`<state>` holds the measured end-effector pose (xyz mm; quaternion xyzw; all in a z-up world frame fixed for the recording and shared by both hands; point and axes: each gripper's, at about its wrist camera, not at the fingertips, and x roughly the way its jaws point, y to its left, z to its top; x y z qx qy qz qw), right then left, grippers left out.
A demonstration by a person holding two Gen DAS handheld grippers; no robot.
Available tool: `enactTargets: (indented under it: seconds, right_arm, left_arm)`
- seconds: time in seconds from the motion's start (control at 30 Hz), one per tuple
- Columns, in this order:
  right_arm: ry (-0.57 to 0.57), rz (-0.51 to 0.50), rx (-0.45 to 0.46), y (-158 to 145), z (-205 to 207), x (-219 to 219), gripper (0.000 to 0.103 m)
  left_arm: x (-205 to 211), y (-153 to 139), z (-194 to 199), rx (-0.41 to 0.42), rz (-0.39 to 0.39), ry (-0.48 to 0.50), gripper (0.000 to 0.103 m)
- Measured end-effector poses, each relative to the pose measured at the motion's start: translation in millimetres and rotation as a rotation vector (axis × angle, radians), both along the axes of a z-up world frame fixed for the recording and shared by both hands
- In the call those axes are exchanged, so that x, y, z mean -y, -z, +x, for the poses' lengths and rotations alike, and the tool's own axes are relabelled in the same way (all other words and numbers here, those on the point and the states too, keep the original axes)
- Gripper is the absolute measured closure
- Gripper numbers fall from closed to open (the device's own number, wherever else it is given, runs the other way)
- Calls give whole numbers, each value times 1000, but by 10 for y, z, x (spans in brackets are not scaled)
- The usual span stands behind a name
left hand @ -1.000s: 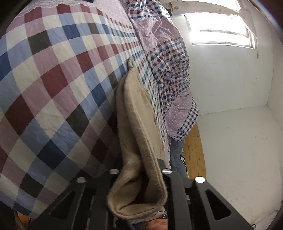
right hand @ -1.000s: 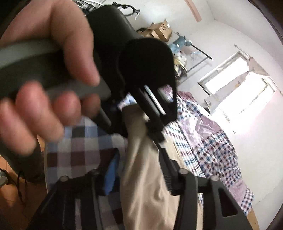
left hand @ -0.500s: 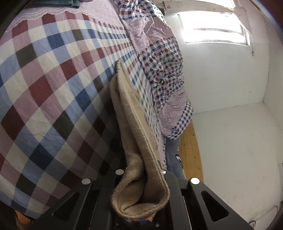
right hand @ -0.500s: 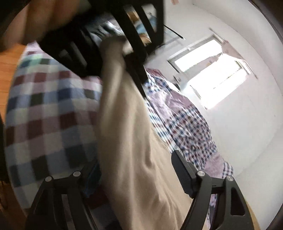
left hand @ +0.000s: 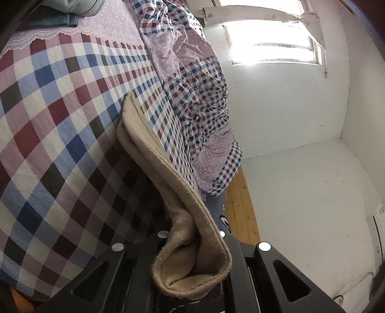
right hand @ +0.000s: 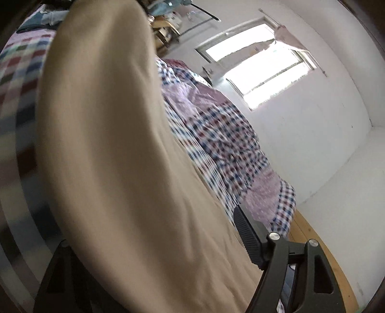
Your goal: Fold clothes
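The left claw (left hand: pixel 192 243) is clamping a doubled-over edge of a soft, fuzzy beige fleece garment (left hand: pixel 168 192), the rolled hem bunching between its two black fingers. The right claw (right hand: pixel 168 252) is grasping the same beige fabric (right hand: pixel 115 144) at another point; one ribbed black finger pad (right hand: pixel 247 238) is showing at the cloth's right side, while the other finger is hiding behind the fabric, so the cloth is filling most of that view. Held at two points like this, the garment is hanging as a stretched band above the bed, probably so that it can be brought over on itself and laid down as a neat fold. Its far end is trailing down onto the bed.

Beneath it, a checked bedsheet in red, blue, pink and white squares (left hand: pixel 55 120) is lying flat, giving a broad soft surface to fold on. A rumpled quilt in small plaid with lilac dotted patches (left hand: pixel 197 79) is heaping along the far side of the bed. Folded grey-blue clothes (left hand: pixel 60 14) are sitting near a lilac lace-edged cloth at the head. Beyond, a bright window (left hand: pixel 272 41) is glaring in a white wall, and a strip of pale wooden floor (left hand: pixel 240 207) is running beside the bed.
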<state>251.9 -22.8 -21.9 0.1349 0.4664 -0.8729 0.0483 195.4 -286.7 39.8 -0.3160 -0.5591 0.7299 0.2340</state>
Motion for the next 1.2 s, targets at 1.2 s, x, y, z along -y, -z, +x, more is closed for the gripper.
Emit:
enactTargets:
  seconds: [1.2]
  right_arm:
    - [144,398,-90,363,292,-2129,23]
  left_arm:
    - [100,102,126,77,-9,-84,99]
